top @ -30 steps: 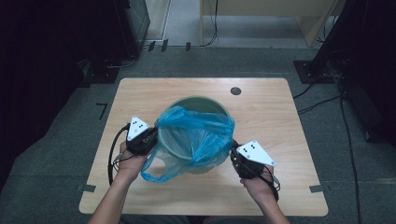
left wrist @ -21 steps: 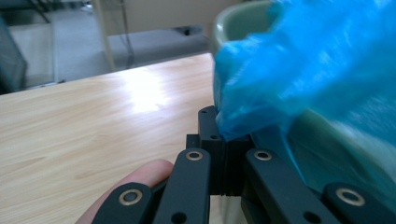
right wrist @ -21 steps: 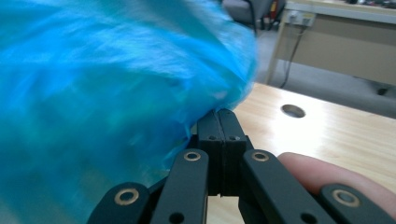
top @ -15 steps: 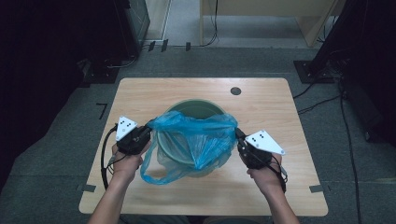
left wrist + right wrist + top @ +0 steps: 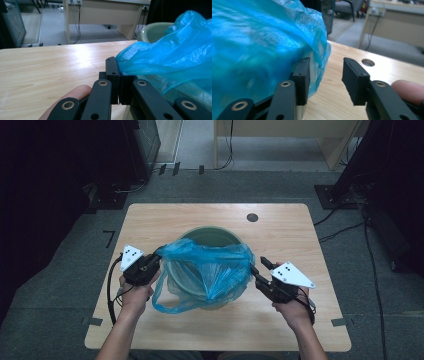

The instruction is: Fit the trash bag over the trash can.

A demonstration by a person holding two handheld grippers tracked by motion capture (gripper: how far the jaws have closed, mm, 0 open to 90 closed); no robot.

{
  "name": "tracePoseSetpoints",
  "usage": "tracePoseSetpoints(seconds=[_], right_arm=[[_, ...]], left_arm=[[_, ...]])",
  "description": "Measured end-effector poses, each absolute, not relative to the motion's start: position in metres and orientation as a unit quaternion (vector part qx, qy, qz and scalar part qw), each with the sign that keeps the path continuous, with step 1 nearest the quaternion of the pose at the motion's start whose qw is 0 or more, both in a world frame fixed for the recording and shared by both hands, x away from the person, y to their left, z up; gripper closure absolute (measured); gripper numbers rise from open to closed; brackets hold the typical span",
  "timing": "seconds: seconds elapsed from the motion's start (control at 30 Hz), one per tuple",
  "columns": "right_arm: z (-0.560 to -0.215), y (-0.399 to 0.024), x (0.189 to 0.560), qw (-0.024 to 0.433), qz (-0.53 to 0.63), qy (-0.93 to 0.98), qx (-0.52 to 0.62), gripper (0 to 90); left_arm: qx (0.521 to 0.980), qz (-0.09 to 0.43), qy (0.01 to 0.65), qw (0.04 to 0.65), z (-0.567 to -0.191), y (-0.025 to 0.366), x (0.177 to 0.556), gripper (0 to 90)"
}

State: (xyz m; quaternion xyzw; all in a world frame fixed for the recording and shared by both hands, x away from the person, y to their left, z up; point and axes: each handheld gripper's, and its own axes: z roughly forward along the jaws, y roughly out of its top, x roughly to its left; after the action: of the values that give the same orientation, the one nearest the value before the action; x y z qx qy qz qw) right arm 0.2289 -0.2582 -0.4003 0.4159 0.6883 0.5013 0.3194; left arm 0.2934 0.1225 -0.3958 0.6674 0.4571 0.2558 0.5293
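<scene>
The left gripper (image 5: 159, 256) is held clamped, jaws pressed together. The right gripper (image 5: 259, 266) has just been opened, jaws parted, nothing pressed between the pads.

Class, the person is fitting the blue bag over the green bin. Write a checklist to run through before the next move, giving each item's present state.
1. Left gripper shut on the blue bag: ok.
2. Right gripper gripping the bag: not ok; its jaws have just been opening, and the film lies against one jaw only.
3. Green bin upright on the table: ok.
4. Bag spread over the whole rim: not ok; the far rim is bare.
5. Bag free of tears: cannot tell.
</scene>
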Motion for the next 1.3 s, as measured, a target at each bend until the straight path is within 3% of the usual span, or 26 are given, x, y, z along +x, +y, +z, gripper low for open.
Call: tracePoseSetpoints(seconds=[0.4,0.7,0.87,0.97,1.03,1.07,1.1,1.13,1.17,1.3], right_arm=[[-0.381,-0.278,0.211,0.334,0.544,0.664,0.390,53.5],[-0.358,-0.245,0.193,0.309,0.608,0.658,0.320,49.7],[-0.362,-0.215,0.191,0.278,0.620,0.687,0.257,32.4],[-0.366,-0.210,0.197,0.266,0.613,0.696,0.264,29.6],[-0.370,-0.206,0.201,0.262,0.604,0.702,0.271,35.1],[-0.372,-0.205,0.202,0.265,0.599,0.704,0.275,43.9],[-0.374,-0.204,0.202,0.273,0.588,0.707,0.281,64.6],[-0.375,-0.203,0.203,0.274,0.586,0.709,0.281,72.5],[-0.375,-0.203,0.203,0.274,0.586,0.709,0.281,72.5],[-0.373,-0.206,0.204,0.281,0.588,0.701,0.290,87.5]], left_arm=[[0.652,0.264,0.446,0.553,-0.380,0.123,0.288,88.0],[0.651,0.270,0.436,0.560,-0.370,0.117,0.286,87.9],[0.653,0.269,0.434,0.560,-0.369,0.115,0.286,87.8],[0.654,0.268,0.432,0.560,-0.369,0.116,0.285,87.7],[0.654,0.268,0.431,0.561,-0.369,0.118,0.285,87.4],[0.654,0.268,0.431,0.562,-0.369,0.118,0.285,87.3],[0.654,0.268,0.431,0.561,-0.369,0.119,0.285,86.7],[0.654,0.268,0.431,0.561,-0.369,0.120,0.286,86.4],[0.653,0.268,0.432,0.561,-0.369,0.121,0.286,86.4],[0.655,0.266,0.434,0.558,-0.373,0.122,0.288,83.5]])
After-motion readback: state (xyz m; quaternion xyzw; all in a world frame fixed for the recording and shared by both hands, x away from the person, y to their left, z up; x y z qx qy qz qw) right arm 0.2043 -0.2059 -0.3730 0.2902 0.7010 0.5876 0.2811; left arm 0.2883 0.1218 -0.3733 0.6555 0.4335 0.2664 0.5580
